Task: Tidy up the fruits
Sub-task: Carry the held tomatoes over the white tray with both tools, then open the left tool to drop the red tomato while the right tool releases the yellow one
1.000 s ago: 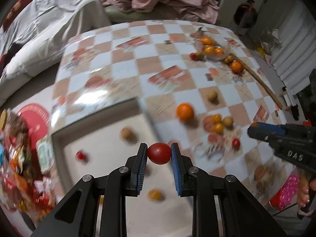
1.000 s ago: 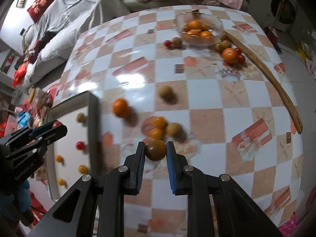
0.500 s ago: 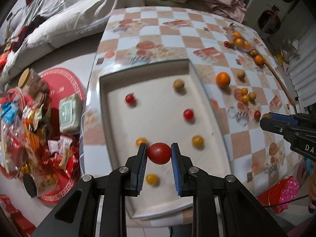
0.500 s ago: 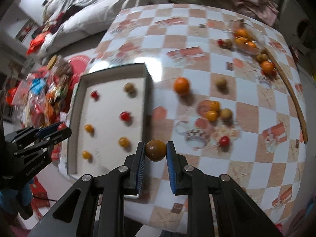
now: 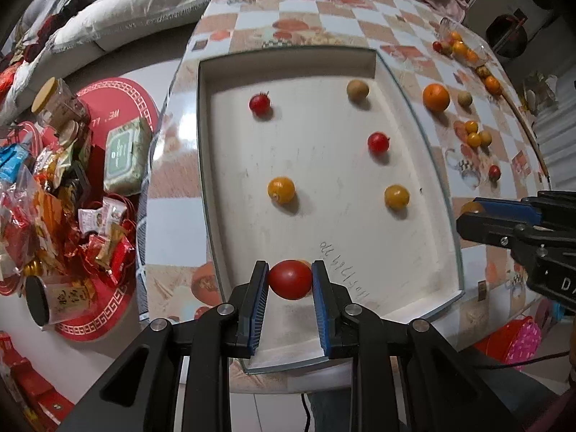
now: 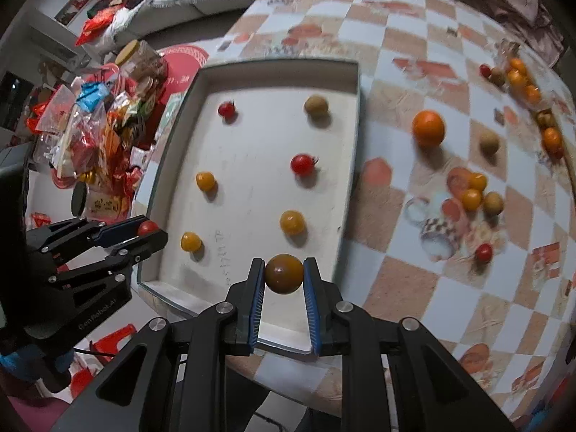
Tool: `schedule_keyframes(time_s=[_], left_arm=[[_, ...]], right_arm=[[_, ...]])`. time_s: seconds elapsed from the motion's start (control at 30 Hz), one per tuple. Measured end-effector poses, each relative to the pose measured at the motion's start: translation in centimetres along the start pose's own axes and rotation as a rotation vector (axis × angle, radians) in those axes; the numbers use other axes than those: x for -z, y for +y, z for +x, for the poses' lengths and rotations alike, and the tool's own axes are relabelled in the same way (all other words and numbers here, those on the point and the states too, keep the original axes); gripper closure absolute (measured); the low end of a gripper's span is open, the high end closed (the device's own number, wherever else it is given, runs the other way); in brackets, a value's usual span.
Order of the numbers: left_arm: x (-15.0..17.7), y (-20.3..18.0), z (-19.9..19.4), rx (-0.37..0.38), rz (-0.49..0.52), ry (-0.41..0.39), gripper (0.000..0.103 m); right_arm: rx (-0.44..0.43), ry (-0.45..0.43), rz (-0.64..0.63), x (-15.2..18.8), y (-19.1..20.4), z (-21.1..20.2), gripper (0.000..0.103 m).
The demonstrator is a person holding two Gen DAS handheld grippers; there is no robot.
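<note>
My left gripper (image 5: 290, 280) is shut on a red tomato (image 5: 290, 279) above the near edge of the white tray (image 5: 360, 248). My right gripper (image 6: 283, 275) is shut on a brown round fruit (image 6: 283, 273) above the tray's (image 6: 252, 136) near right part. The tray holds several small fruits in two columns: red tomatoes (image 5: 259, 103), yellow ones (image 5: 281, 189) and a tan fruit (image 5: 358, 90). The right gripper also shows at the right of the left wrist view (image 5: 468, 212); the left gripper shows at the left of the right wrist view (image 6: 151, 232).
On the checkered tablecloth (image 6: 450, 280) lie an orange (image 6: 428, 127), small yellow and tan fruits (image 6: 471, 198), a red tomato (image 6: 483, 252) and a glass bowl of fruit (image 5: 462, 46). Snack bags and jars (image 5: 46, 165) lie on the floor to the left.
Both grippers have moved back and left from the table's middle to the tray's near edge, each still holding its fruit. The tray now fills both views.
</note>
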State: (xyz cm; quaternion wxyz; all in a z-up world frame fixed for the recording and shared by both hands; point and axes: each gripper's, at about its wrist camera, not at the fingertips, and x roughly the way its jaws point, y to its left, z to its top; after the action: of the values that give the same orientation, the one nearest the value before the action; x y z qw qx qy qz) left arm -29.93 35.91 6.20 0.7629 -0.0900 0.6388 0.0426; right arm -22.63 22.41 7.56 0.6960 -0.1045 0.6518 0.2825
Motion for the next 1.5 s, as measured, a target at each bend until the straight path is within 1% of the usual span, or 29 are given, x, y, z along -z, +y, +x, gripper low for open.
schedule_keyframes(time_s=[0.13, 0.27, 0.4, 0.5, 0.63, 0.73, 0.83, 0.97, 1.13, 1.23, 1.27, 1.33, 1.37, 1.4, 1.43, 1.5], left_arm=[[0.1, 0.2, 1.0, -0.001, -0.001, 0.017, 0.077], [-0.8, 0.5, 1.2, 0.000, -0.002, 0.005, 0.077], [-2.8, 0.7, 1.5, 0.006, 0.001, -0.024, 0.077], [-5.0, 0.3, 1.9, 0.008, 0.013, -0.053, 0.077], [-7.4, -0.4, 2.9, 0.000, 0.039, -0.072, 0.077], [-8.8, -1.0, 3.7, -0.007, 0.062, -0.086, 0.077], [-9.8, -1.1, 4.5, -0.012, 0.063, -0.087, 0.077], [-10.6, -1.1, 5.7, -0.020, 0.048, -0.076, 0.077], [-10.7, -1.3, 6.5, -0.034, 0.061, -0.067, 0.077], [-10.7, -1.3, 7.0, -0.038, 0.071, -0.052, 0.077], [-10.6, -1.4, 6.9, -0.040, 0.078, -0.056, 0.075], [-10.6, -1.6, 6.9, -0.031, 0.085, -0.054, 0.051], [-10.5, -1.6, 6.8, -0.048, 0.085, -0.067, 0.033], [-10.4, -1.7, 6.6, -0.067, 0.085, -0.090, 0.032], [-10.4, -1.7, 6.5, -0.074, 0.088, -0.094, 0.032], [-10.5, -1.6, 6.7, -0.063, 0.082, -0.071, 0.032]], right_arm=[[0.002, 0.036, -0.005, 0.1, 0.4, 1.8, 0.080], [0.001, 0.057, -0.001, 0.0, 0.6, 3.1, 0.080], [0.001, 0.071, 0.024, 0.0, 0.5, 4.4, 0.080], [0.004, 0.072, 0.038, 0.1, 0.3, 5.0, 0.080], [0.016, 0.066, 0.053, 0.0, 0.4, 5.8, 0.080], [0.033, 0.059, 0.041, -0.1, 0.7, 6.3, 0.080], [0.049, 0.055, 0.019, 0.0, 1.3, 6.7, 0.080], [0.070, 0.048, 0.001, 0.0, 1.8, 7.4, 0.079], [0.092, 0.032, -0.019, 0.0, 2.5, 7.6, 0.079], [0.081, 0.033, -0.031, 0.0, 2.6, 7.7, 0.074], [0.072, 0.035, -0.035, 0.0, 2.8, 7.7, 0.069], [0.079, 0.034, -0.051, -0.1, 3.3, 7.7, 0.050], [0.080, 0.029, -0.056, -0.1, 3.5, 7.7, 0.041], [0.075, 0.024, -0.059, -0.1, 3.8, 7.7, 0.040], [0.071, 0.023, -0.061, -0.1, 3.9, 7.6, 0.040], [0.064, 0.017, -0.065, -0.1, 4.1, 7.3, 0.040]])
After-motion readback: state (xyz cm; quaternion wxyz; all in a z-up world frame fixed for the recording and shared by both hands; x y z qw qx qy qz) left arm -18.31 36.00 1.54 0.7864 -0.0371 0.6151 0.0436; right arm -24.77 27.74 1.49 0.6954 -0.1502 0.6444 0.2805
